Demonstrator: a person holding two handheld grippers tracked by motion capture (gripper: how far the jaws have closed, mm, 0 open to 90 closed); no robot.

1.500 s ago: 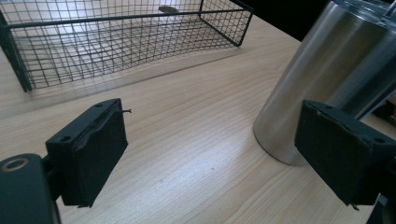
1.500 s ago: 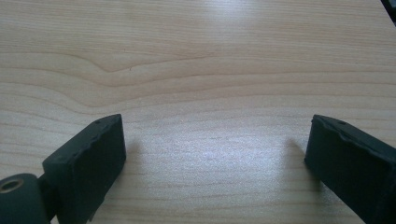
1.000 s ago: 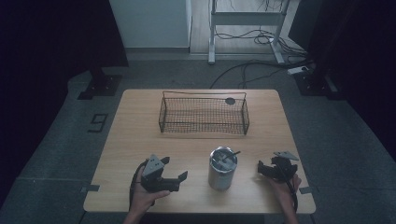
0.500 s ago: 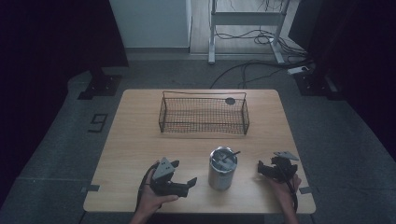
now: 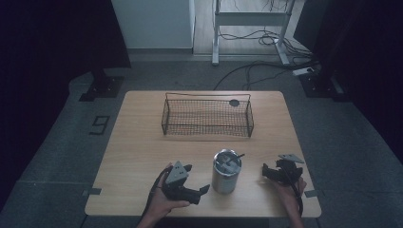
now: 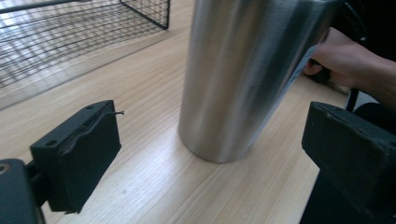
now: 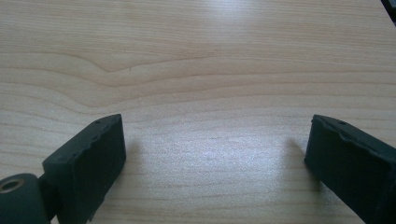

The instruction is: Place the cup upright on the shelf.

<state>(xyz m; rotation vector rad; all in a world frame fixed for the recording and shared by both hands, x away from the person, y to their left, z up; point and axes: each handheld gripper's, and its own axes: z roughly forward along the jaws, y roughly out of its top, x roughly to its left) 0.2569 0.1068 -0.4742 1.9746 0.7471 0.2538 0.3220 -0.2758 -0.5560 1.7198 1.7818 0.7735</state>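
Left gripper (image 5: 202, 191), fingers (image 6: 79, 154) spread, nears the upright steel tumbler (image 5: 226, 172) at the table's (image 5: 138, 156) near edge; an off-centre squeeze could tip it; right gripper (image 5: 267, 172) rests spread; the tumbler's lid and contents are hard to make out.

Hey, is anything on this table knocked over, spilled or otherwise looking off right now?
Nothing stands out. The steel tumbler stands upright on the table with its lid on and no spill around it. The wire basket sits square behind it. The left gripper, jaws open, points at the tumbler without touching it.
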